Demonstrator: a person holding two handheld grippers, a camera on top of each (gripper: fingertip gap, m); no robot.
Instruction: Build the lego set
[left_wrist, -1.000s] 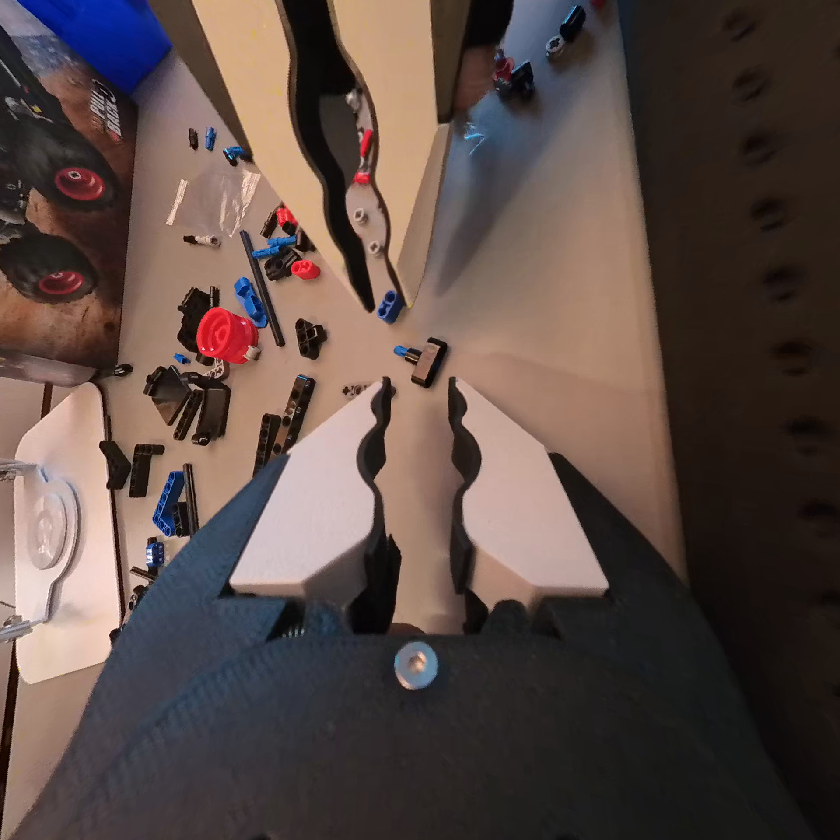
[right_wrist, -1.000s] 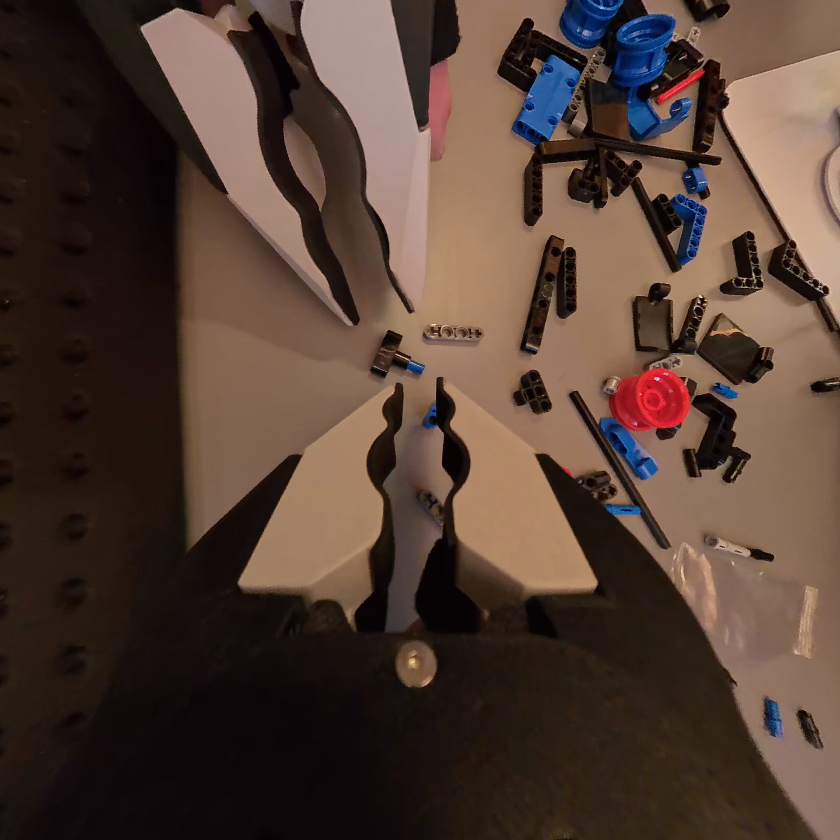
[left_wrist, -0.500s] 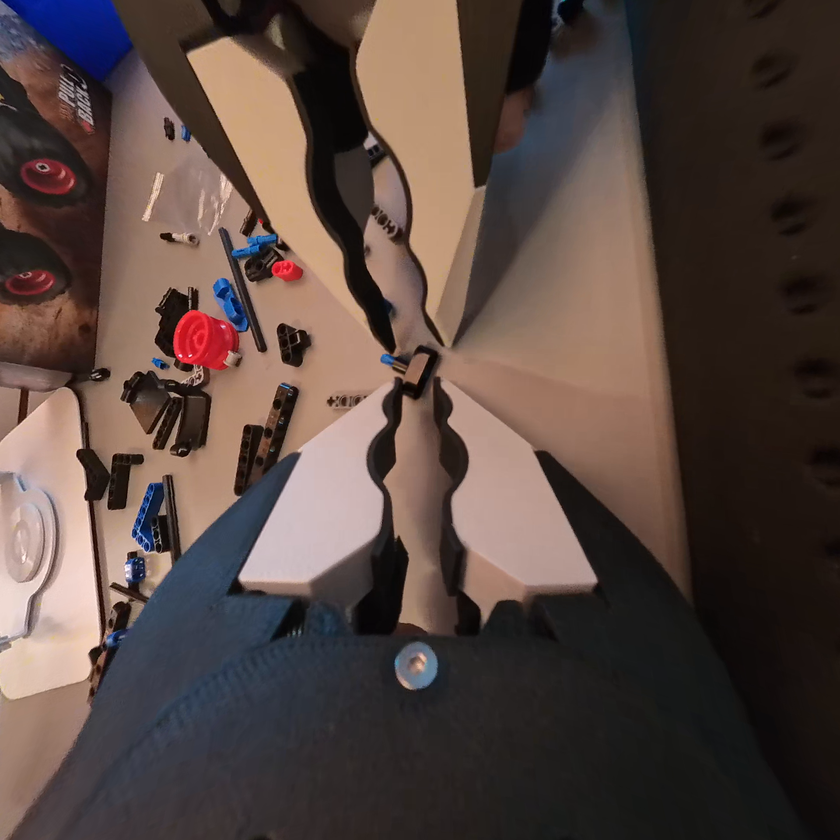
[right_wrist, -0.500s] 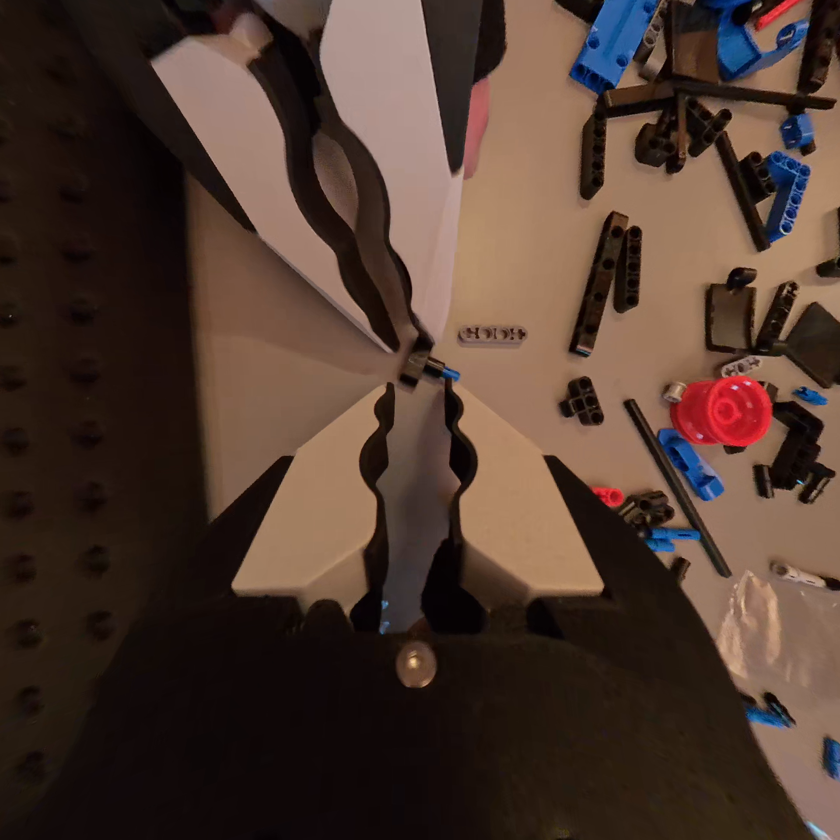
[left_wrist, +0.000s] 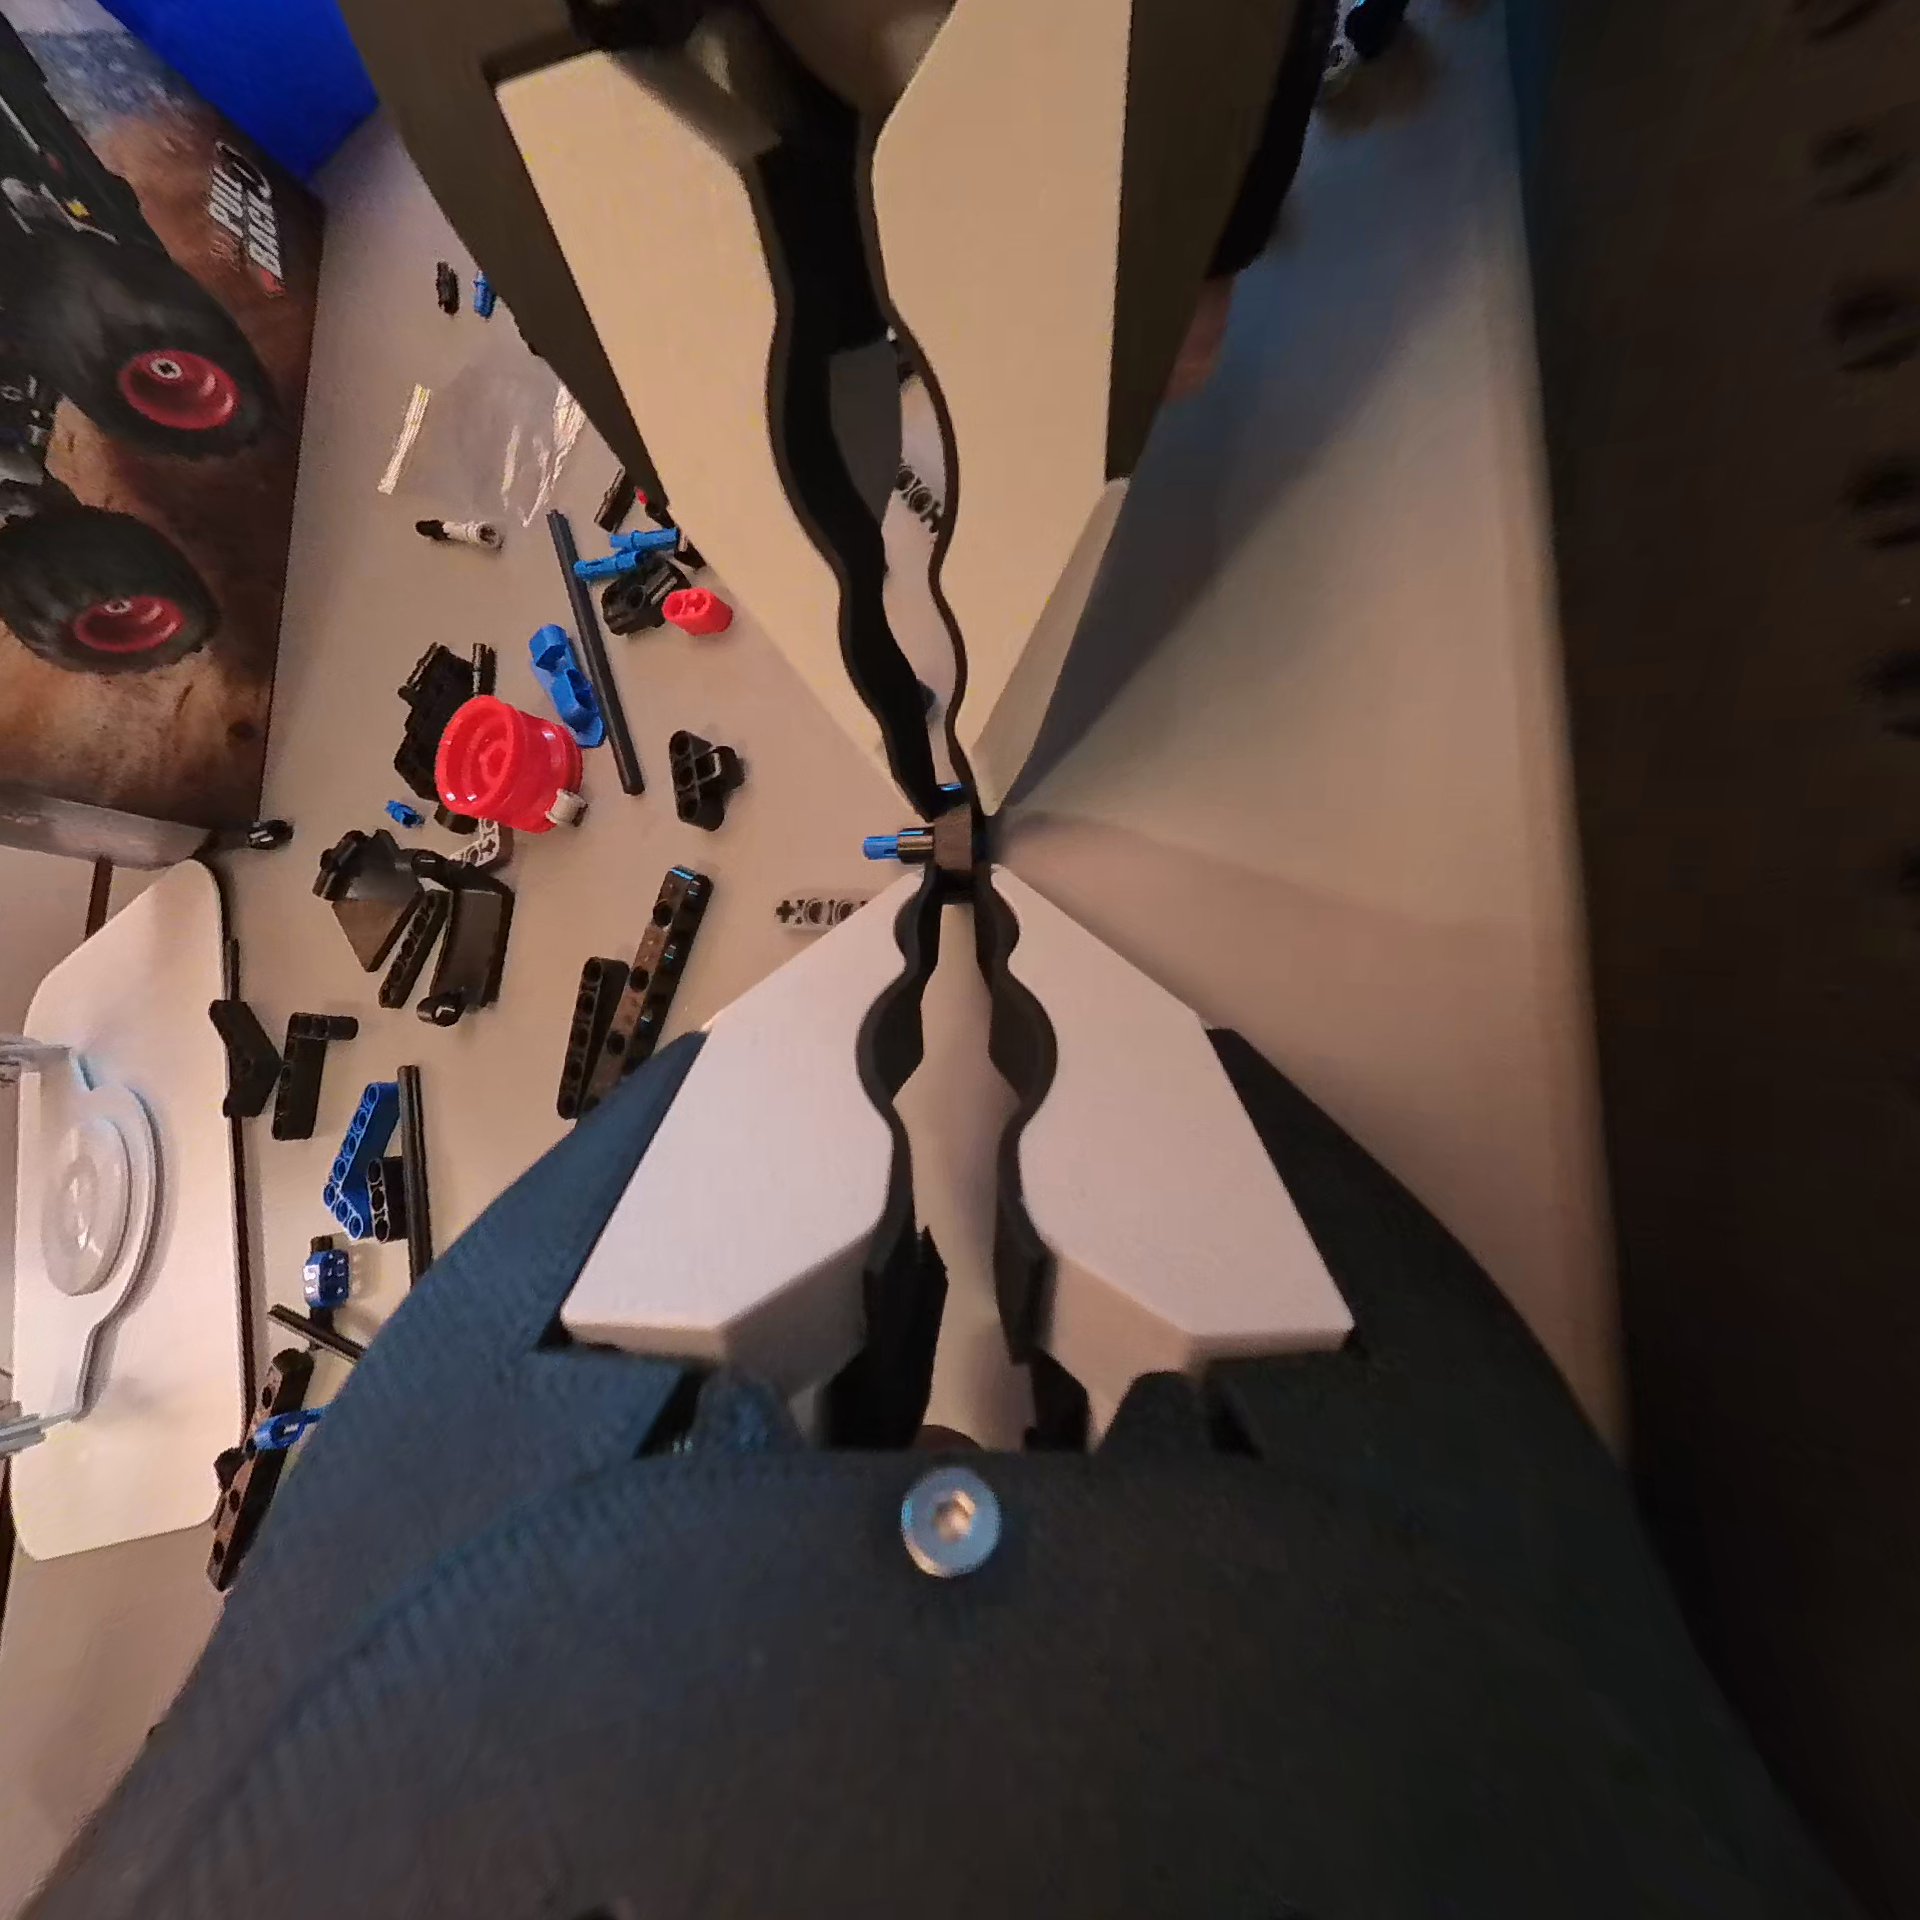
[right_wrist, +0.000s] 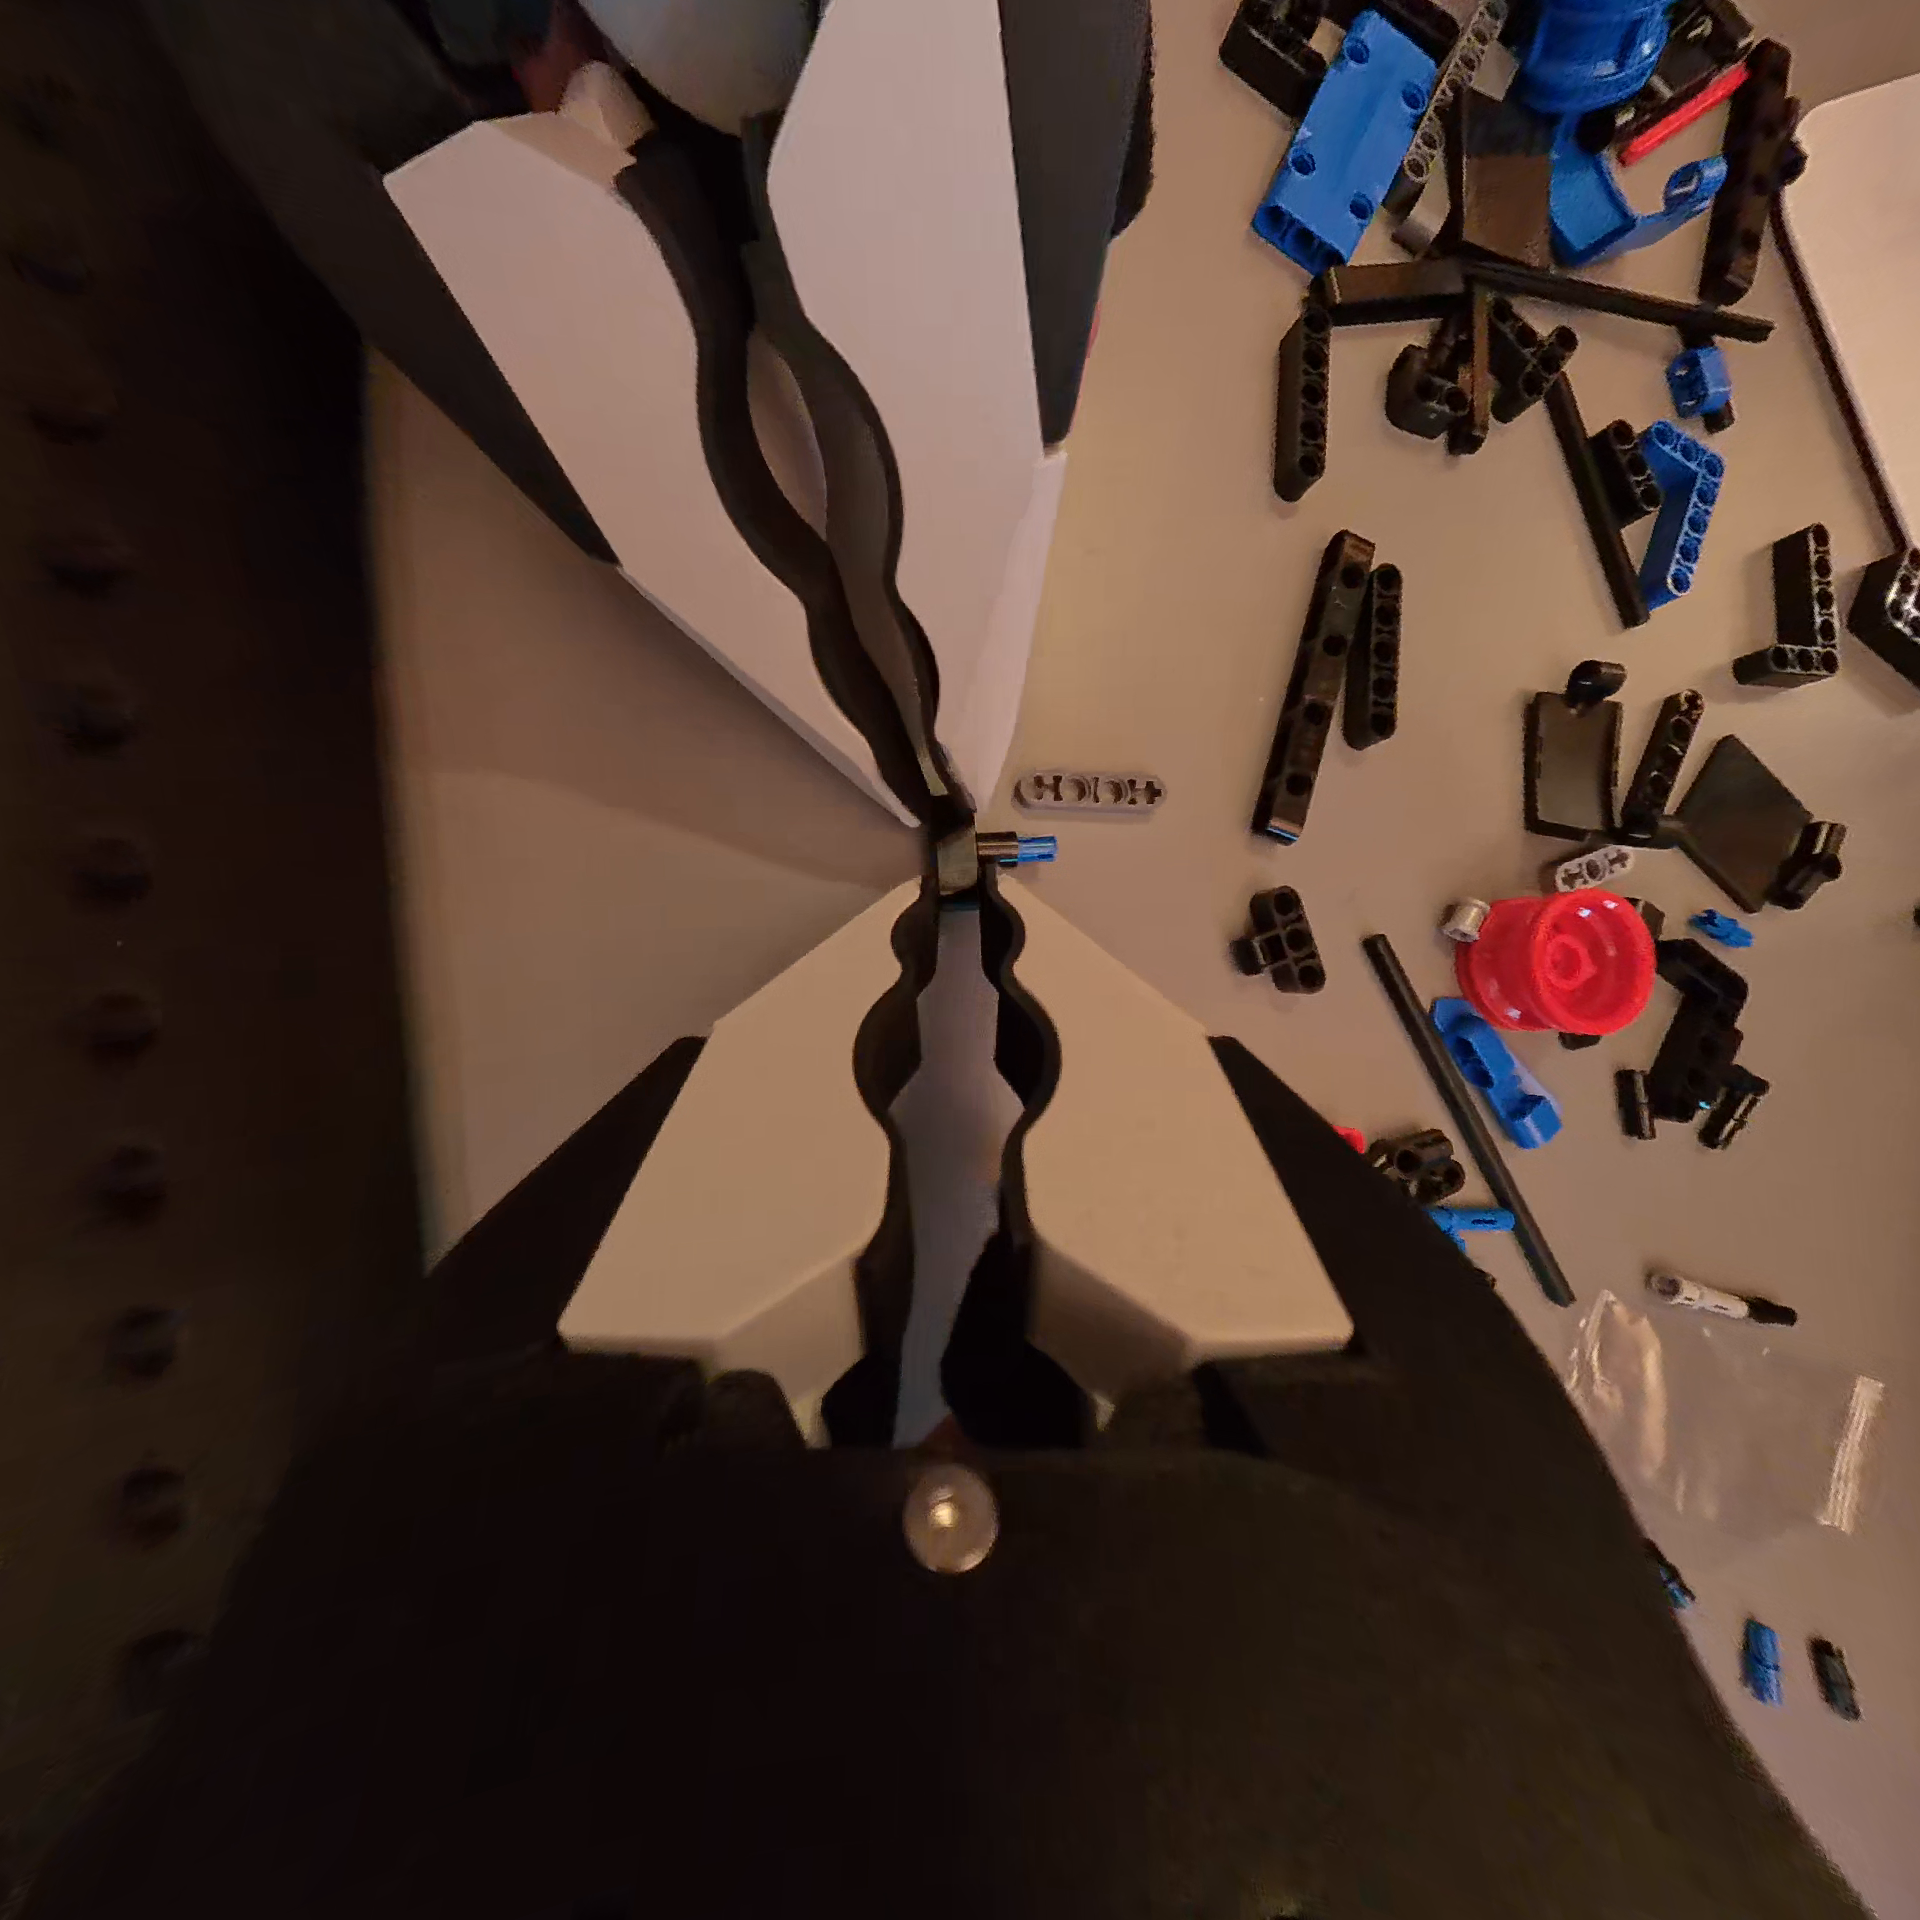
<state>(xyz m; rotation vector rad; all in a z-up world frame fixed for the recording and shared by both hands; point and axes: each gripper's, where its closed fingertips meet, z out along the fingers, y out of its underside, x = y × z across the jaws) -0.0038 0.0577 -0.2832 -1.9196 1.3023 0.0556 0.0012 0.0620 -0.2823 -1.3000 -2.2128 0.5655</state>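
Meeting tip to tip, both grippers (left_wrist: 951, 894) (right_wrist: 956, 894) pinch one black piece (left_wrist: 954, 840); uneven pulling could fling it.

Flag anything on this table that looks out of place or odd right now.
Nothing looks damaged or spilled. One oddity: both grippers meet tip to tip on the same small black piece with a blue pin, left gripper from below, right gripper opposite. Loose parts lie scattered, as expected mid-build.
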